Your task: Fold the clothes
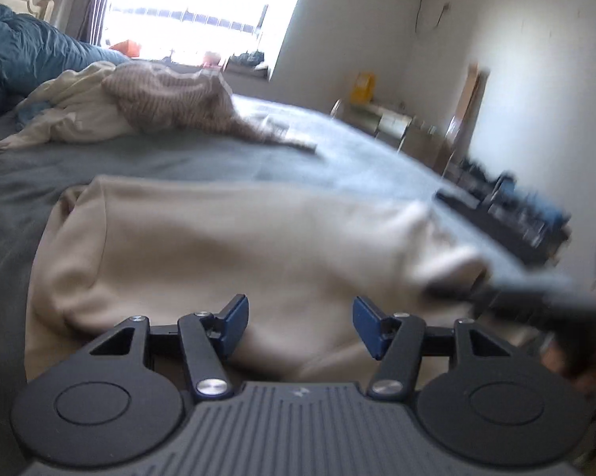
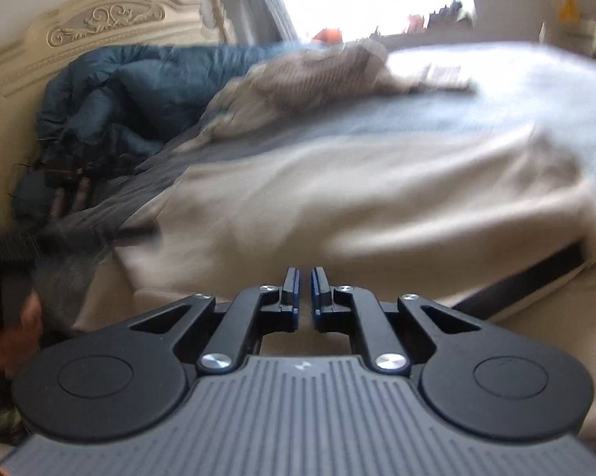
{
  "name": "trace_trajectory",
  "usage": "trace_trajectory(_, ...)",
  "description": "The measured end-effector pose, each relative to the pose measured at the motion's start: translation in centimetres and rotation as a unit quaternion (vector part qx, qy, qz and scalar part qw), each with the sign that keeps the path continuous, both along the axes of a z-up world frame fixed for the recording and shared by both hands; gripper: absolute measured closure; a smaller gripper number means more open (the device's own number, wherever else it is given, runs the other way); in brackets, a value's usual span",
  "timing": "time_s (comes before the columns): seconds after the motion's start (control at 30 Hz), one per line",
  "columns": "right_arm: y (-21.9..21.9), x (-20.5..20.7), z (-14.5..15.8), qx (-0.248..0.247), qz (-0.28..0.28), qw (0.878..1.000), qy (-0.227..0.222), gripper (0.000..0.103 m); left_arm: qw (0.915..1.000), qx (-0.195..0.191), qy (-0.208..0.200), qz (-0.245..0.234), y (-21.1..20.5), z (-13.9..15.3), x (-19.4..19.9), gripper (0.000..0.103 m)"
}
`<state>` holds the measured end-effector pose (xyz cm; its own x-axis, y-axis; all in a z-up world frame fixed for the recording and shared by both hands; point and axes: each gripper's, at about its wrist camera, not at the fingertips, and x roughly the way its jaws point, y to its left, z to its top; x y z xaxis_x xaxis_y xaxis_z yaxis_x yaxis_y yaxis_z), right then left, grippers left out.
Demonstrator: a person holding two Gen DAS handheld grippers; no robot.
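1. Beige garment [image 1: 226,246] lies spread on the bed [image 1: 187,162], on the grey-blue sheet, directly ahead of both grippers.
2. Left gripper [image 1: 300,327]: jaws apart, nothing between them; beige cloth lies below and beyond the blue pads [image 1: 234,327].
3. Right gripper [image 2: 305,291]: jaws together, only a thin slit between the pads. Whether any cloth is pinched there cannot be told; tips sit over the garment's near edge.
4. Pile of other clothes [image 1: 139,99], white and brown knit, sits further up the bed, well apart from the beige piece.
5. Blue quilt [image 2: 131,91] is bunched against the cream carved headboard [image 2: 99,23].
6. Both views are motion-blurred; bright window [image 1: 195,4] behind the bed.
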<state>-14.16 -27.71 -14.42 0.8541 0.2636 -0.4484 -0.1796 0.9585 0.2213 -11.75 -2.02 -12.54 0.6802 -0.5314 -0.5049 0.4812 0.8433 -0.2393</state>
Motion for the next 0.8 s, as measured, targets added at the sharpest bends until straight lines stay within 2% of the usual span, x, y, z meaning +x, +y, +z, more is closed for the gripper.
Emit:
trace_trajectory(0.07, -0.8, -0.3, 0.0, -0.011, -0.028, 1.0, -0.005, 0.097, 0.9999, 0.003, 0.008, 0.006, 0.3, -0.8, 0.0, 0.044)
trace_trajectory(0.13, -2.2, 0.3, -1.6, -0.022, -0.057, 0.997, 0.039, 0.097, 0.9998, -0.012, 0.014, 0.007, 0.9, -0.9, 0.2, 0.044)
trace_trajectory(0.2, -3.6, -0.4, -2.6, 0.003, -0.067, 0.996, 0.053, 0.097, 0.9997, -0.015, 0.016, 0.007, 1.0, -1.1, 0.5, 0.044)
trace_trajectory(0.27, -4.5, -1.1, -2.0, 0.021, -0.069, 0.995, 0.064, 0.097, 0.9998, -0.01, 0.016, 0.006, 0.9, -1.3, 0.8, 0.044)
trace_trajectory(0.37, -5.1, -1.7, 0.0, 0.015, -0.088, 0.995, 0.042, 0.096, 1.0, 0.006, 0.006, 0.006, 0.3, -1.1, 0.4, 0.044)
trace_trajectory(0.5, -6.6, -1.1, 1.6, -0.027, -0.119, 0.992, 0.007, 0.096, 0.9997, -0.001, -0.023, -0.008, -0.3, 0.4, -0.8, 0.044)
trace_trajectory(0.57, -7.3, -0.2, 1.3, -0.042, -0.126, 0.991, 0.004, 0.096, 0.999, -0.006, -0.031, -0.032, -1.1, 0.9, -1.0, 0.043)
trace_trajectory(0.67, -7.5, 1.4, -1.7, -0.118, -0.118, 0.983, 0.072, 0.095, 0.9982, 0.011, -0.026, -0.052, -2.8, 0.2, -0.7, 0.043)
trace_trajectory(0.73, -7.4, 0.7, -2.6, -0.145, -0.115, 0.98, 0.072, 0.095, 0.9978, 0.031, -0.018, -0.055, -3.6, -0.6, -0.4, 0.043)
trace_trajectory(0.8, -7.7, 0.2, -1.6, -0.147, -0.123, 0.978, 0.088, 0.095, 0.9975, 0.04, -0.019, -0.055, -3.7, -1.0, -0.3, 0.043)
